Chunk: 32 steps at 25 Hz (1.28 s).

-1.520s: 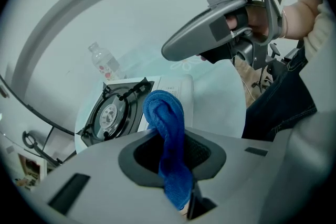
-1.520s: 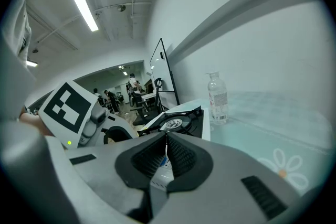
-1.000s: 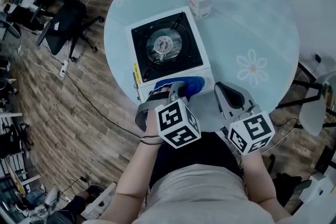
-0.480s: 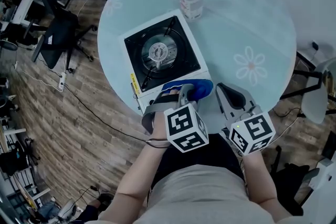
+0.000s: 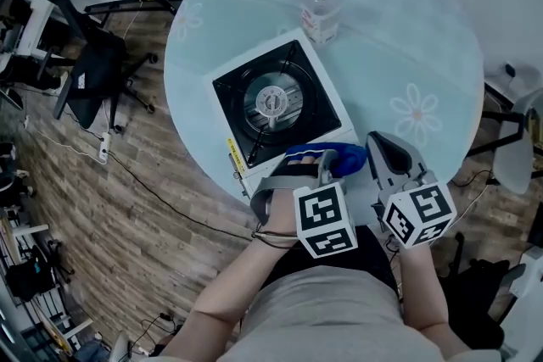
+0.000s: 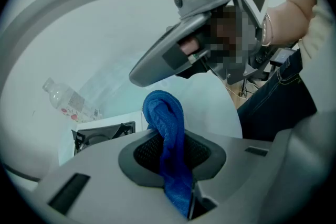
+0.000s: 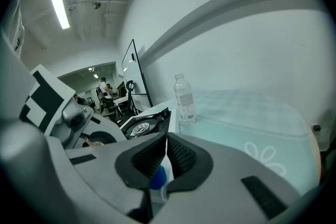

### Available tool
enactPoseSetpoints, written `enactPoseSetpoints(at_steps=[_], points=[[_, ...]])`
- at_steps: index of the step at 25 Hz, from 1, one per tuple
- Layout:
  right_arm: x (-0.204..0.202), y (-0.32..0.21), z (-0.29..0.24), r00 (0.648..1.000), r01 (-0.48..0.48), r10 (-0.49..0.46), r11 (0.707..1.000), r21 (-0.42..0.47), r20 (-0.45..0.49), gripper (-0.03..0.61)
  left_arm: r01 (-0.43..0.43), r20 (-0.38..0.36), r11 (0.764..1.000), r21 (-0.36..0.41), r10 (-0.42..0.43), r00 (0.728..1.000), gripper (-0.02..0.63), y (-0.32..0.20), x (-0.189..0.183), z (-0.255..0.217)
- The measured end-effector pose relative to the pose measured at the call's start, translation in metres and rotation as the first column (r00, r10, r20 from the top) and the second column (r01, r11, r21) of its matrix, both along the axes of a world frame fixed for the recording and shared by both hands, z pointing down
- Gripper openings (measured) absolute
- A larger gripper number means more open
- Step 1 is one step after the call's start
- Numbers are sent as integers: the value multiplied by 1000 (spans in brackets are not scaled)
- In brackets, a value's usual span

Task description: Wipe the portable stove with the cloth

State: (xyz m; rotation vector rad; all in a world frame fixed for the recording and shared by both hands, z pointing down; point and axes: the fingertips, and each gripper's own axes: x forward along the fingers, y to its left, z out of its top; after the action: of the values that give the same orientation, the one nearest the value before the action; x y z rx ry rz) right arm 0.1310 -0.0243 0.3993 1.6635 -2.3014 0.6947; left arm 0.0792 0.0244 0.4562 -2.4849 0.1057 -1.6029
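Note:
The portable stove (image 5: 273, 102), a white box with a black burner top, sits on the round glass table (image 5: 407, 38). A blue cloth (image 5: 344, 157) hangs at the stove's near right corner, with my left gripper (image 5: 325, 161) shut on it. In the left gripper view the cloth (image 6: 164, 115) runs up between the jaws of that gripper (image 6: 170, 148), and the stove (image 6: 102, 134) lies behind it. My right gripper (image 5: 383, 150) is just right of the cloth, shut with nothing held. In the right gripper view its jaws (image 7: 164, 152) meet, with a bit of blue cloth (image 7: 157, 180) below them.
A clear plastic bottle (image 5: 320, 4) stands behind the stove's far right corner. Black office chairs (image 5: 93, 72) stand on the wood floor at the left. The table's right half bears a printed flower (image 5: 416, 110).
My left gripper has carried the blue cloth rightward along the stove's front edge to its near right corner. The right gripper has stayed beside it.

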Motion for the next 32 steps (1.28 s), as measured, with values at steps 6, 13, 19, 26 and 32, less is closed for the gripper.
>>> enactPoseSetpoints(at_steps=[6,13,19,26,32], points=[[4,-9,-10,998,-68,68,997,22,-13,23,-123,19,992,38,123,992,89,-1,2,0],[13,-2,-7,993,-116,116,993,16,-10,23,-244,70,968,65,239,968,89,1,10,2],[18,3,3,994,-107,107,994,-9,7,23,-324,139,944,66,313,940,89,-1,20,4],[37,3,4,992,-129,129,992,-13,10,23,-411,201,911,48,394,897,89,-6,31,6],[47,2,6,990,-141,142,990,-18,15,23,-478,243,878,12,461,853,89,-11,40,7]])
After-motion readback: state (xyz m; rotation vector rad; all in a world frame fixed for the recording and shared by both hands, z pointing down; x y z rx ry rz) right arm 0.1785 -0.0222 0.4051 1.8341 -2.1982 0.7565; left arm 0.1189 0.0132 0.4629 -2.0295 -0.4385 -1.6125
